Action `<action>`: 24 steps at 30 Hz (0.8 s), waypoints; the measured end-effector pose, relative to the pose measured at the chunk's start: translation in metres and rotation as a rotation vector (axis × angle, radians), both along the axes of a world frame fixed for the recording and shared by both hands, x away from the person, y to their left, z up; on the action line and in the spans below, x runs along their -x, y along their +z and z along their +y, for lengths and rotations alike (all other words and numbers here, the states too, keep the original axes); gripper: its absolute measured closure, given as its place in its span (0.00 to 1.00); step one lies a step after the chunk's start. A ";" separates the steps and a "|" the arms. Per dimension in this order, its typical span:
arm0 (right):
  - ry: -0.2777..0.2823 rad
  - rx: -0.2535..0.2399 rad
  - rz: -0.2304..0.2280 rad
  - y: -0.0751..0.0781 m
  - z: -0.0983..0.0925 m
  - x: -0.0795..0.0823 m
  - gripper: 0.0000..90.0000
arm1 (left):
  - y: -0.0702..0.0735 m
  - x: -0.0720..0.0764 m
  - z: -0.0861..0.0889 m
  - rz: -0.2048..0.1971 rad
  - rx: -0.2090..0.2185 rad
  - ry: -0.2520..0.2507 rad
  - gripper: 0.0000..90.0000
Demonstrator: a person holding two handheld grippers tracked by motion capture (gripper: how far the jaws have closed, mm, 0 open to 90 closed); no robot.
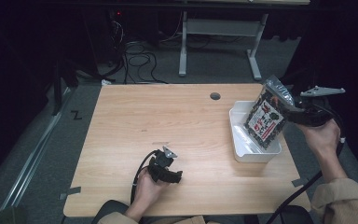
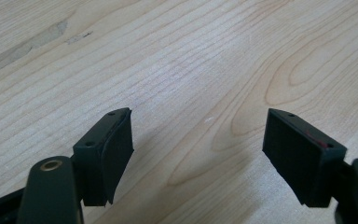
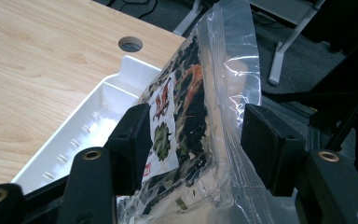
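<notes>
At the right of the high view, the right claw [image 1: 292, 113] holds a clear plastic bag [image 1: 266, 114] with a dark printed pack inside, lifted above the white tray [image 1: 238, 140] that sits at the right edge of the wooden surface [image 1: 168, 121]. In the right gripper view its jaws press the bag [image 3: 200, 116] from both sides. The left claw [image 1: 168, 169] rests low near the bottom centre, jaws wide apart over bare wood.

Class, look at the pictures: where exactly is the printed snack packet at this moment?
In the high view the snack packet is at the table's right, held between the right hand-held gripper's jaws, tilted over the white tray.
</notes>
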State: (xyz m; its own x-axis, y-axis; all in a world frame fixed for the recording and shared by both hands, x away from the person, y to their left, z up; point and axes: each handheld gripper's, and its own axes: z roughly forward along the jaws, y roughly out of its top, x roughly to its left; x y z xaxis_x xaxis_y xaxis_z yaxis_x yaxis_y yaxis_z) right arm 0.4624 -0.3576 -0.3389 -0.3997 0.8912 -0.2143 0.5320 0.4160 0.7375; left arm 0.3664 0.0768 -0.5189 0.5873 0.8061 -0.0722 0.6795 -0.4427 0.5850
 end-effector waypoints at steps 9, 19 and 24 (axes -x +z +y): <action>0.022 -0.027 -0.053 0.008 0.003 0.008 0.47 | 0.000 0.000 0.000 -0.003 0.004 0.002 0.28; 0.071 -0.031 -0.083 0.014 0.012 0.017 0.47 | 0.001 0.000 0.000 -0.006 0.006 0.001 0.28; 0.117 -0.069 -0.083 0.014 0.021 0.026 0.48 | 0.001 0.001 0.000 -0.011 0.010 0.002 0.28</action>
